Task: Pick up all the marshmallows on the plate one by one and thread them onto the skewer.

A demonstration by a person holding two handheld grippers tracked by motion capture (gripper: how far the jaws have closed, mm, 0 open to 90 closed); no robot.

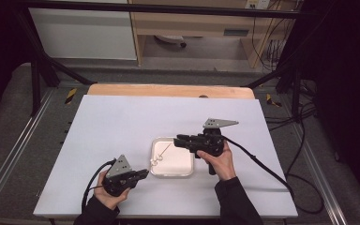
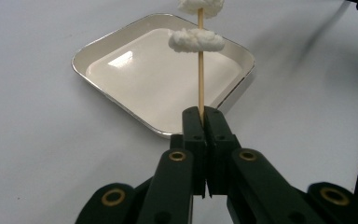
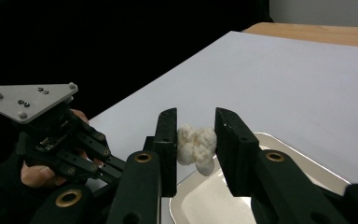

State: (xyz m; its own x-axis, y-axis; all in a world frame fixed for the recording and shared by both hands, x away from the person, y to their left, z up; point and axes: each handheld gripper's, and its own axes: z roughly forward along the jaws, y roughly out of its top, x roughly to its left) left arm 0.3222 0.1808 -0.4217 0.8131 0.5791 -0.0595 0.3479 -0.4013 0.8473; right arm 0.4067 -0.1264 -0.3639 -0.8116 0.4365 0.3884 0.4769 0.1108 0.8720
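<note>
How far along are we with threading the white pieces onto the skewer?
Done: two white fluffy pieces sit on the thin wooden skewer, which the left gripper clamps upright-looking over the square white metal-rimmed tray. In hand: the right gripper grips another white lumpy piece above the tray. Left: push that piece onto the skewer; I see no more pieces waiting.

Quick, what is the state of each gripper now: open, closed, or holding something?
Left gripper: closed on the wooden skewer.
Right gripper: closed on a white popcorn piece.
</note>
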